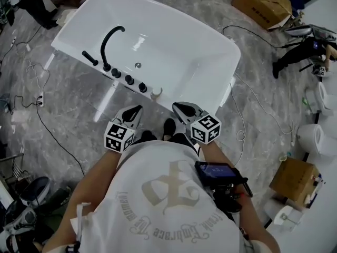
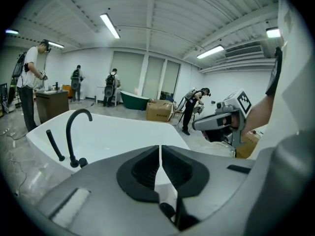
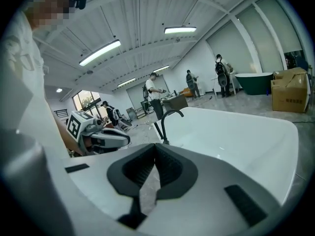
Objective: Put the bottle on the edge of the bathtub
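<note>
Beside the white freestanding bathtub, left claw and right claw both closed, empty, held close to the body, probably idle since no bottle shows anywhere.

bathtub: glossy, smooth white
faucet: matt black, ahead of left gripper
floor: polished grey marble look
box: matt brown cardboard, far beyond right gripper
pads: ribbed matt black
shirt: white cloth

White bathtub, upright — black faucet on rim
</note>
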Available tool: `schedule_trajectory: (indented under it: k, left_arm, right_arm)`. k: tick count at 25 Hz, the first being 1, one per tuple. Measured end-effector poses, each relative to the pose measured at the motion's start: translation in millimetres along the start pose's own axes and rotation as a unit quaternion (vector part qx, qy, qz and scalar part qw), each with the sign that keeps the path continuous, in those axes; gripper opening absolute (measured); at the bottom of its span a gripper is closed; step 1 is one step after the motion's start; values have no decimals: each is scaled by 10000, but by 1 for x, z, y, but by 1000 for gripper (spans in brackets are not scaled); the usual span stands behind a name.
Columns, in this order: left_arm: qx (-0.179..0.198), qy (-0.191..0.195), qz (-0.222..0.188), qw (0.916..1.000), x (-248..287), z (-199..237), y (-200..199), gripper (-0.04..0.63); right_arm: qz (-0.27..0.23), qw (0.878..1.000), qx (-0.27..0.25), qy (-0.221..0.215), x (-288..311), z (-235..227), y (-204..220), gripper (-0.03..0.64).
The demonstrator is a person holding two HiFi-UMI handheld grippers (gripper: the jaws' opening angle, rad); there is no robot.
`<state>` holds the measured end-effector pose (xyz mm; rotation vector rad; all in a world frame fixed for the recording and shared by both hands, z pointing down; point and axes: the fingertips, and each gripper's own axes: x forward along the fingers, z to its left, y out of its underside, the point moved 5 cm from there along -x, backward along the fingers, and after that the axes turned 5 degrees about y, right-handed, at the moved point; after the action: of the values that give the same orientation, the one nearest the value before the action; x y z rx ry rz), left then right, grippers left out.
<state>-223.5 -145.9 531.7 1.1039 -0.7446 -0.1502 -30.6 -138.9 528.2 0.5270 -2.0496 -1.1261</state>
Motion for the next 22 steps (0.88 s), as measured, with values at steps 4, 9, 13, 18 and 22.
schedule_trajectory:
  k: [4, 9, 13, 18, 22]
  left_arm:
    - [100, 136, -145, 9998, -11, -7, -9, 18]
    - [151, 205, -275, 9993, -17, -19, -16, 18]
    - [179, 337, -352, 9986, -22, -32, -17, 18]
    - [110, 370, -298, 9988, -25, -35, -4, 18]
    - [105, 380, -261, 9989, -31, -34, 4, 18]
  right_arm:
    - [-222, 9997, -7, 65, -10, 11, -5, 6]
    - [-381, 9992, -82, 56, -25, 22, -5, 5]
    - [-443, 9989, -72, 150, -41, 30, 2, 5]
    - [-466, 9985, 8, 278, -47, 30, 13, 5]
    - [-440, 9985, 16, 325, -48, 36, 17, 6]
